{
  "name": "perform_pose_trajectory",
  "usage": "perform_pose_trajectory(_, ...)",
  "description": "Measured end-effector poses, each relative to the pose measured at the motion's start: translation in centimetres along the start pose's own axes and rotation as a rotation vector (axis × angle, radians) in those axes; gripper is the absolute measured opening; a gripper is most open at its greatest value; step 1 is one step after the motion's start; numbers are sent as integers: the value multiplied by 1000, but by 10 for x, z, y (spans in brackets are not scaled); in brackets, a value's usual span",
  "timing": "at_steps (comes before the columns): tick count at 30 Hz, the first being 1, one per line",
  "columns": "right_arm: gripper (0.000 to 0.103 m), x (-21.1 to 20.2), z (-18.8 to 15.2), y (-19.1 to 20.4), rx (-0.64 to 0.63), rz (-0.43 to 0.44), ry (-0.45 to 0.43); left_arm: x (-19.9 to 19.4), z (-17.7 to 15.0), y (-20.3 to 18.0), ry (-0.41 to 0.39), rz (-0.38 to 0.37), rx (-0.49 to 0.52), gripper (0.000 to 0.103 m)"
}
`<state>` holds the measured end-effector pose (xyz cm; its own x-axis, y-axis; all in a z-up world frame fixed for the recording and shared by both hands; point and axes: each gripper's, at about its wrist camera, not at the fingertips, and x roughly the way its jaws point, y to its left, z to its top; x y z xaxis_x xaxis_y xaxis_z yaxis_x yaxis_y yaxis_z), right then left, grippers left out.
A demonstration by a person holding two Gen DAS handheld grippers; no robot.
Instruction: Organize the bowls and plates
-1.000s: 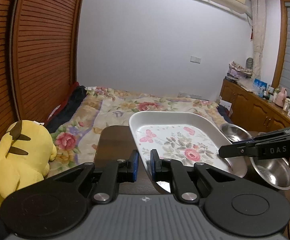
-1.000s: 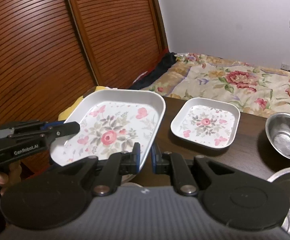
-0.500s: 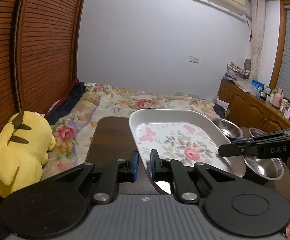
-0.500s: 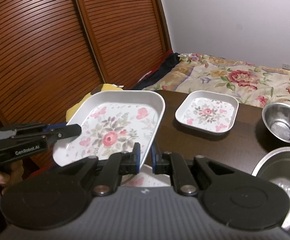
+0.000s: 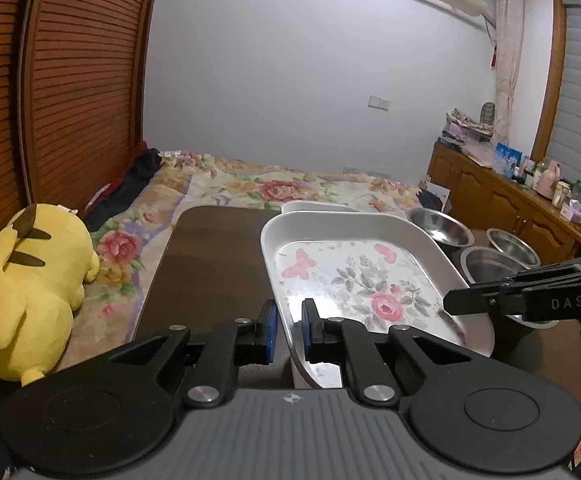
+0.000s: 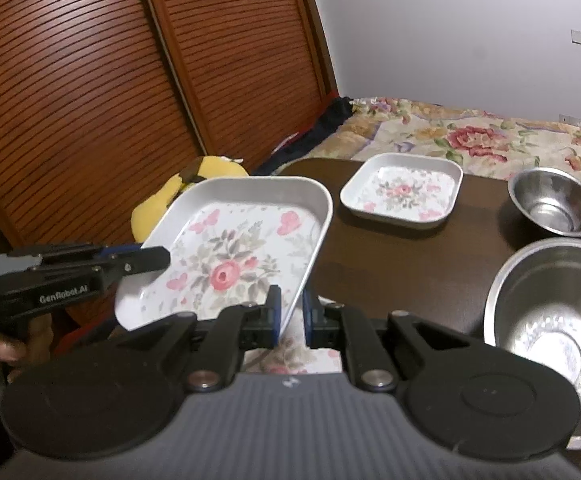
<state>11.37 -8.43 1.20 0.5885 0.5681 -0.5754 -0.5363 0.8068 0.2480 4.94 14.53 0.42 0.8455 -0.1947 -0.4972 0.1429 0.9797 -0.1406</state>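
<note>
You have three floral plates: a large plate [image 6: 234,248], a small plate [image 6: 404,190] on the table [image 6: 390,256], and a third plate [image 6: 290,356], partly hidden. Three steel bowls [image 5: 440,226] [image 5: 512,246] [image 5: 488,266] sit together. One yellow plush toy [image 5: 26,292] lies on the bed [image 5: 210,184].

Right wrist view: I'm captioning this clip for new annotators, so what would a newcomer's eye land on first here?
The large white square floral plate dominates the centre, lifted above the dark wooden table and pinched at opposite edges by the right gripper and the left gripper. Behind it a smaller white floral plate sits on the table, with two shiny steel bowls at right. A yellow plush toy peeks out at left.
</note>
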Motion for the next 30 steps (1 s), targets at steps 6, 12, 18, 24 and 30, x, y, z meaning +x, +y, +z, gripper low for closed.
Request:
perform_pose_trajectory(6,13,0,-12,-3,5,-12,4,8,-11,-1,33,-14,-2,13)
perform_pose_trajectory(12,13,-1,-28,-7,14,-30,10,17,-27,-5,74,-27,-3,13)
perform_pose_trajectory(18,13,1,-44,-10,21,-55,17,24,-37,-13,96,-20,10,13)
perform_pose_trajectory(24,13,0,-58,-8,16,-84,-13,31,-44,-17,110,-10,28,14)
perform_pose_trajectory(30,13,4,-71,1,-12,-137,-77,34,-46,-20,110,20,55,14)
